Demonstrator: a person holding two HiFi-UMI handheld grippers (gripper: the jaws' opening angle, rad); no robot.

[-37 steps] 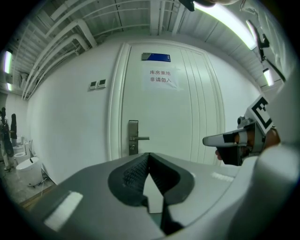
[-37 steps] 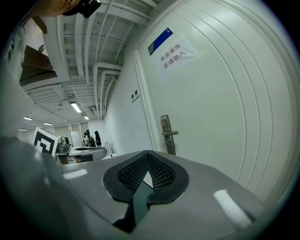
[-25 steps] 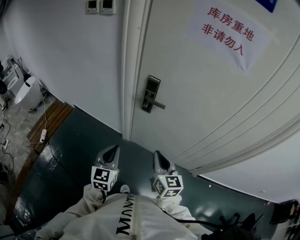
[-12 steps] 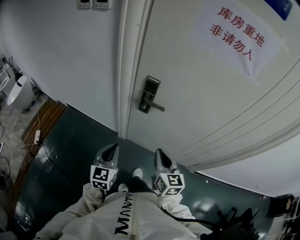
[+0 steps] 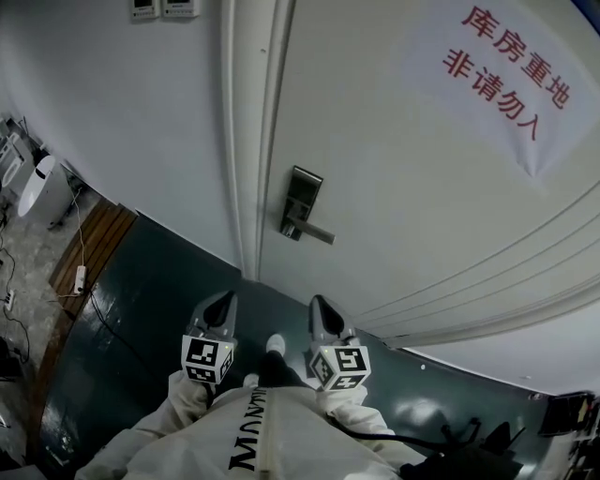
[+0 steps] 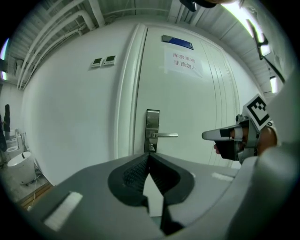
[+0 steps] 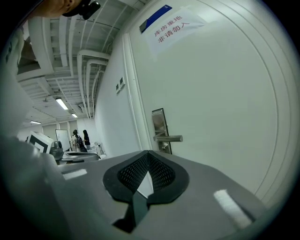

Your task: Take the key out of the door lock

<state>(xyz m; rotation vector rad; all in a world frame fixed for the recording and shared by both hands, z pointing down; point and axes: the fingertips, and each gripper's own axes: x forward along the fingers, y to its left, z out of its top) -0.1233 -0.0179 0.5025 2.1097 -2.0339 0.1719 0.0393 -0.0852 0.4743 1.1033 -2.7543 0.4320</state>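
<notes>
The door lock is a dark metal plate (image 5: 302, 202) with a lever handle (image 5: 316, 232) on the white door (image 5: 422, 187). A small key (image 6: 151, 147) shows under the lever in the left gripper view, and faintly as the key (image 7: 163, 146) in the right gripper view. My left gripper (image 5: 223, 302) and right gripper (image 5: 319, 306) are held side by side at waist height, well short of the lock and pointing toward the door. On each one the jaws meet at the tips, with nothing between them. The right gripper (image 6: 207, 136) also shows at the right edge of the left gripper view.
A paper sign (image 5: 506, 70) with red characters hangs on the door. Wall switches (image 5: 164, 7) sit left of the door frame (image 5: 248, 141). A wooden board (image 5: 94, 248), cables and a white appliance (image 5: 36, 183) lie at the left. The dark floor (image 5: 150, 309) runs to the door. People (image 7: 80, 139) stand far off.
The door and lock have come nearer and sit larger in the head view. A shoe now shows between the grippers. Both grippers keep their place before the body and stay shut.
</notes>
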